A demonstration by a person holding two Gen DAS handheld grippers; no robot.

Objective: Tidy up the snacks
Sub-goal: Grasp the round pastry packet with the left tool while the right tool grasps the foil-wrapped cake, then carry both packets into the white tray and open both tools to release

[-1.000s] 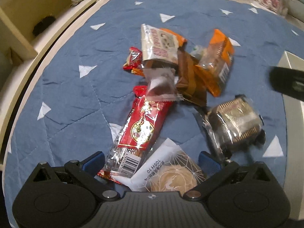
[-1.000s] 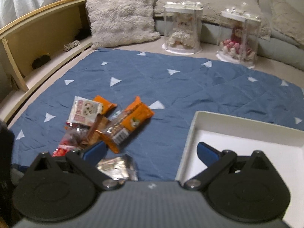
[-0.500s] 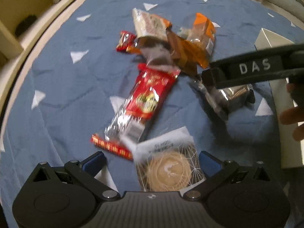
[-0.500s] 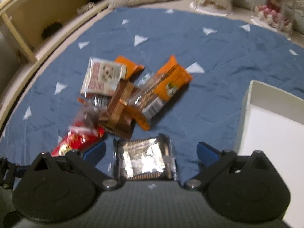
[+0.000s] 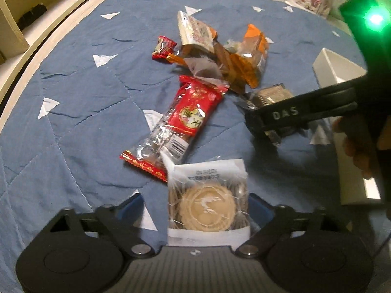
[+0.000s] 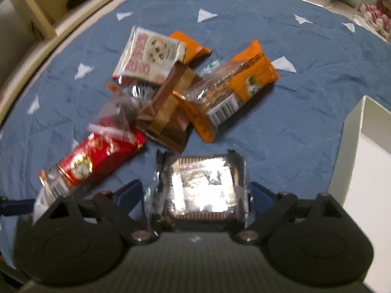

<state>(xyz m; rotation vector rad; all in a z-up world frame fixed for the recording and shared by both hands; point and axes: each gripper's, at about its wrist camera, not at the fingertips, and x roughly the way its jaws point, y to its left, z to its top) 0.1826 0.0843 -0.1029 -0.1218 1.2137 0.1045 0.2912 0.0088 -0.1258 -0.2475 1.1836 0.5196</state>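
"DAS" is read on the right gripper (image 5: pixel 271 134) at right of frame, its jaws closing around a foil biscuit pack (image 6: pixel 202 190), while the left gripper (image 5: pixel 195 207) jaws are closing around a white round-cake packet (image 5: pixel 207 195), neither seen gripped

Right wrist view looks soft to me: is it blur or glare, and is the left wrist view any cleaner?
Right wrist view: motion blur throughout, plus white glare washing out the foil-wrapped biscuit pack. Left wrist view: sharper, print on the round cookie pack nearly readable; a green light flares top right; fisheye bends the blue quilt in both.
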